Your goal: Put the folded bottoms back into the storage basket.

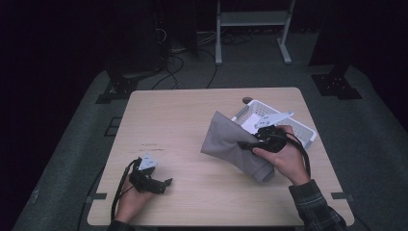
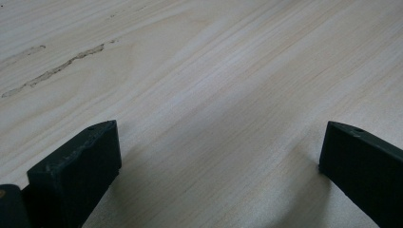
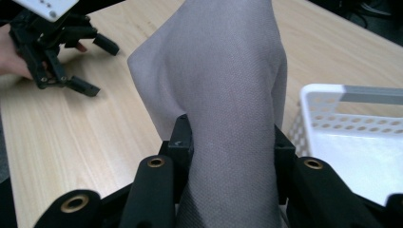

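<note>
The high view shows the right gripper (image 1: 251, 144) pinching a grey cloth (image 1: 231, 142) and holding it up off the table (image 1: 183, 115), just beside the white basket (image 1: 308, 132). The left gripper (image 1: 161, 185) rests on the table with its jaws spread wide, nothing between them.

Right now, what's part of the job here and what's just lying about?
In the job:
- grey cloth, clamped in the right gripper
- white basket beside it

Lying about:
- left gripper, open, idle on the table
- small dark thing behind the basket; can't tell what
</note>
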`<state>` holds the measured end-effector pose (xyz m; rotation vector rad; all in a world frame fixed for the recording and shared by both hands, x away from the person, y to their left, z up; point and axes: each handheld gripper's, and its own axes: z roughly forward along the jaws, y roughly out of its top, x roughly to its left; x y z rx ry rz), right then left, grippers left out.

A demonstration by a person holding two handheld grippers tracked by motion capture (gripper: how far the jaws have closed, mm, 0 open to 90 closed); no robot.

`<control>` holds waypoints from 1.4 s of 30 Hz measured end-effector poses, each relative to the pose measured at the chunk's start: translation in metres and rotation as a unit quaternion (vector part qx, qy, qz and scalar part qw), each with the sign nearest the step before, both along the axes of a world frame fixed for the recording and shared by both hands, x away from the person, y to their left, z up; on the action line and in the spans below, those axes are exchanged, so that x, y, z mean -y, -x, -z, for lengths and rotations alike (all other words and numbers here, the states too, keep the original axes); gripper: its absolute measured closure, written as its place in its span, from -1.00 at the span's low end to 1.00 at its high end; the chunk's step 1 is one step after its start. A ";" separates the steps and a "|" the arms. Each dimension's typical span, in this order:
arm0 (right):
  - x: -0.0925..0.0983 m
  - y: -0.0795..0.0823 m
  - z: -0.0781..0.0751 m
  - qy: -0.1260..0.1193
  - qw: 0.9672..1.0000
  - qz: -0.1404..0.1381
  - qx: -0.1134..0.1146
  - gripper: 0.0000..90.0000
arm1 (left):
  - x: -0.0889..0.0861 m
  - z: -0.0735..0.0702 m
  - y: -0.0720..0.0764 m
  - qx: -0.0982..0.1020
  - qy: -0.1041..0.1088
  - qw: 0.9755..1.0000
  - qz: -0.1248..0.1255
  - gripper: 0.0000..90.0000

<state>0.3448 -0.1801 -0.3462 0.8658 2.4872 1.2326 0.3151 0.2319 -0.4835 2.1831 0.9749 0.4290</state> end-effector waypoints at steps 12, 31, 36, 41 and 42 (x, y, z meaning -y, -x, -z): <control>0.021 -0.014 -0.018 -0.004 1.000 0.023 0.011 0.42 | 0.000 0.000 0.000 0.001 0.002 1.000 -0.001 -1.00; 0.055 -0.037 -0.036 0.015 0.997 0.065 0.030 0.42 | 0.000 0.000 0.000 0.001 0.003 1.000 -0.001 -1.00; 0.064 -0.045 -0.040 0.023 0.996 0.078 0.035 0.42 | 0.000 0.000 0.000 0.002 0.002 1.000 -0.001 -1.00; 0.071 -0.052 -0.044 0.037 0.995 0.085 0.043 0.42 | 0.000 0.001 0.000 0.003 0.003 1.000 -0.002 -1.00; 0.072 -0.054 -0.045 0.041 0.995 0.086 0.044 0.42 | 0.000 0.001 0.000 0.003 0.003 1.000 -0.002 -1.00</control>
